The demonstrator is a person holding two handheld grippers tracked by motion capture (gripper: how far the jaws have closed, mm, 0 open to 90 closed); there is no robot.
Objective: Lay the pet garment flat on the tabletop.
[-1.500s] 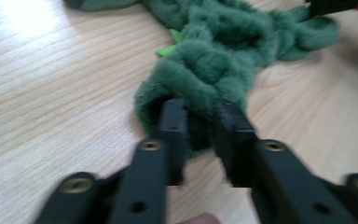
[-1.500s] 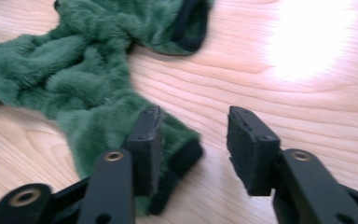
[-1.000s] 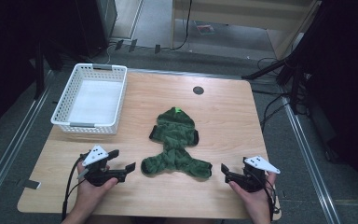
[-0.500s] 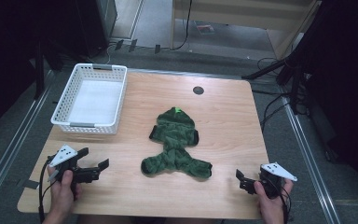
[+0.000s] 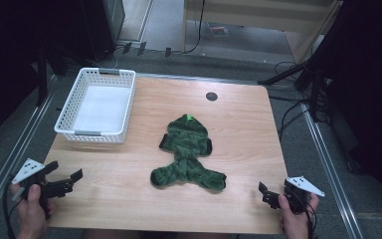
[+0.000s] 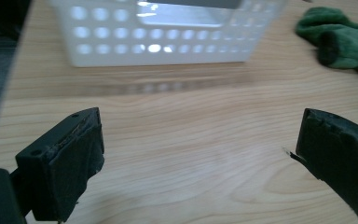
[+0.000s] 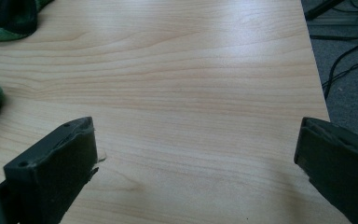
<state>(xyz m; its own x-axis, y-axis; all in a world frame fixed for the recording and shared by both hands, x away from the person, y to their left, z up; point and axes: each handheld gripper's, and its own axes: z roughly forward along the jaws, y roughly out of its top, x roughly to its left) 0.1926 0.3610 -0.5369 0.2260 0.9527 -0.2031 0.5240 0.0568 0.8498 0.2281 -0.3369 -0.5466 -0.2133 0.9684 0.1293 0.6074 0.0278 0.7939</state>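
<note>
Wooden and pale, the worktop (image 5: 129, 199) spreads under both of my tools, its grain running bare between the things on it. At its far left corner sits the white perforated basket (image 5: 97, 105), its bottom lined white; from my left gripper view the basket wall (image 6: 163, 37) stands just ahead across open wood. Near the middle of the worktop lies the green plush garment (image 5: 188, 153), flat and spread, hood end with a bright green tag pointing away from me, the two legs splayed toward me. It shows at the right edge of my left gripper view (image 6: 340, 42) and at the left edge of my right gripper view (image 7: 7, 18). I hold my left gripper (image 5: 64, 180) at the near left corner, well apart from the garment; its jaws have just been opening and now stand wide, with only bare wood between them. I hold my right gripper (image 5: 271, 195) at the near right corner, closer to the garment's leg yet clear of it, jaws spread wide too and gripping nothing.
</note>
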